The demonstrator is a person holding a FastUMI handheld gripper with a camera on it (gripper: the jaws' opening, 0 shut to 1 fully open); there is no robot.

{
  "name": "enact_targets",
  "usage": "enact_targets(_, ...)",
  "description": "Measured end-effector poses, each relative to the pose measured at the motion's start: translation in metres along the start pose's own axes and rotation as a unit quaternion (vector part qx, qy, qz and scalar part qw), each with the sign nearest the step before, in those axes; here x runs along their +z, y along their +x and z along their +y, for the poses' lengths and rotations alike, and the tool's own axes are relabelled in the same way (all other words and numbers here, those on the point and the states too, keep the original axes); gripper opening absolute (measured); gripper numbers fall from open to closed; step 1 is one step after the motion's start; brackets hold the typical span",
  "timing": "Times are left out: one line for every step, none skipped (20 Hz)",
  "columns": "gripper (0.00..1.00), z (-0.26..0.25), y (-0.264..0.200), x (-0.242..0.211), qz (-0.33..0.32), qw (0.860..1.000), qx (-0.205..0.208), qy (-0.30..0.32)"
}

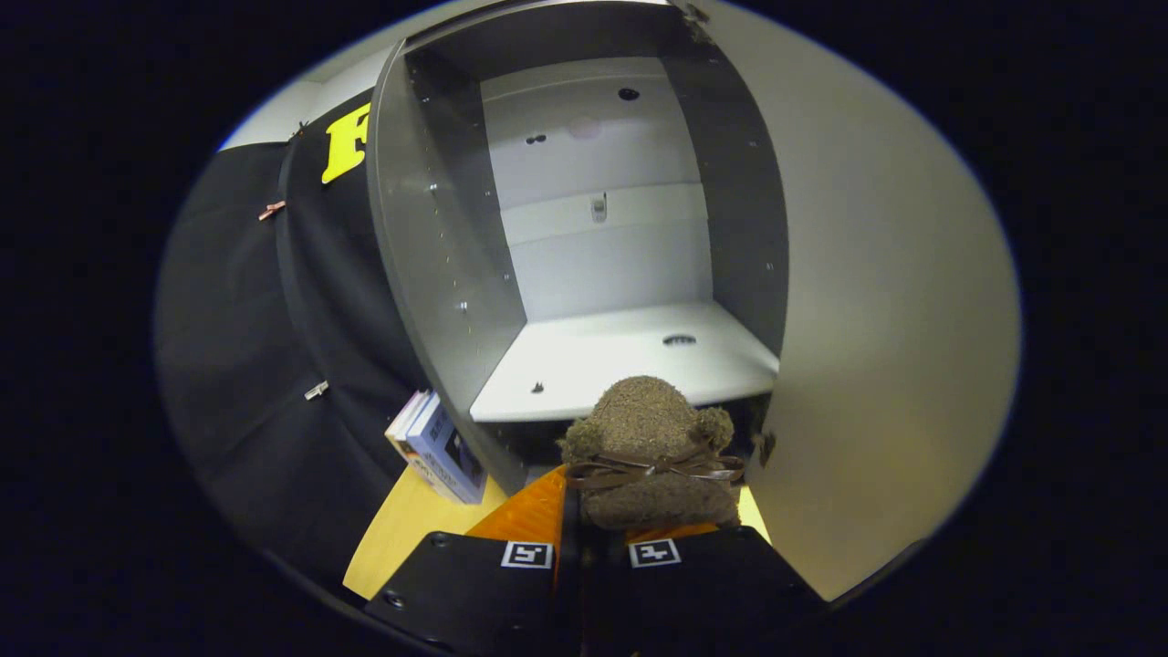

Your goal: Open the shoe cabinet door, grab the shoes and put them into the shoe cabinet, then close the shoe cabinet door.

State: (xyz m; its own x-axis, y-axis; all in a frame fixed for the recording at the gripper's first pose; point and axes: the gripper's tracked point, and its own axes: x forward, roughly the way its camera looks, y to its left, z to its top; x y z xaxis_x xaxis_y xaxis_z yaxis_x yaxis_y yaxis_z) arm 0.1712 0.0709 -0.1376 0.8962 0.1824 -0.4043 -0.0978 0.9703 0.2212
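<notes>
**Inspector:** Report the shoe first.

**Operator:** I have the shoe (652,456), a brown fuzzy slipper with a ribbon bow across it, pinched between the two orange fingers (529,511) of my gripper (591,538). Both fingers press on it, one on each side, and it stands up just ahead of them, lifted off the worktop (401,529).

**Inspector:** Its position relative to the cabinet?

**Operator:** It is just in front of the shoe cabinet (438,274), at the front edge of the lower shelf (630,360), not yet past it. The shelf is bare apart from a few small holes. The cabinet door (885,347) is swung open and stands to the right of the opening, close beside the shoe.

**Inspector:** Which step is in hand?

**Operator:** By my judgement, the carry-in. The door is open and the shoe is grabbed; placing it and closing the door remain.

**Inspector:** What does the next move call for?

**Operator:** I would raise the shoe slightly to clear the shelf's front edge, push forward over the shelf, keep clear of the door's edge on the right, then set down and spread the fingers.

**Inspector:** Anything else nearby?

**Operator:** A stack of books (438,447) leans by the cabinet's left side, at the worktop's back edge, clear of my path.
</notes>
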Motion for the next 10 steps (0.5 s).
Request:
enact_targets(0.16,0.004,0.010,0.016,-0.008,1.000,0.001,0.000)
enact_targets(0.16,0.007,0.024,0.031,-0.011,1.000,0.004,-0.001)
enact_targets(0.16,0.009,0.037,0.040,-0.010,1.000,0.005,-0.004)
enact_targets(0.16,0.009,0.048,0.047,-0.002,1.000,0.004,-0.004)
enact_targets(0.16,0.009,0.063,0.055,0.003,1.000,0.004,-0.001)
enact_targets(0.16,0.010,0.077,0.062,0.005,1.000,0.005,0.008)
enact_targets(0.16,0.011,0.092,0.068,0.008,1.000,0.005,0.016)
enact_targets(0.16,0.009,0.105,0.073,0.009,1.000,0.002,0.019)
enact_targets(0.16,0.006,0.117,0.078,0.011,1.000,-0.003,0.018)
enact_targets(0.16,0.003,0.129,0.083,0.009,1.000,-0.008,0.014)
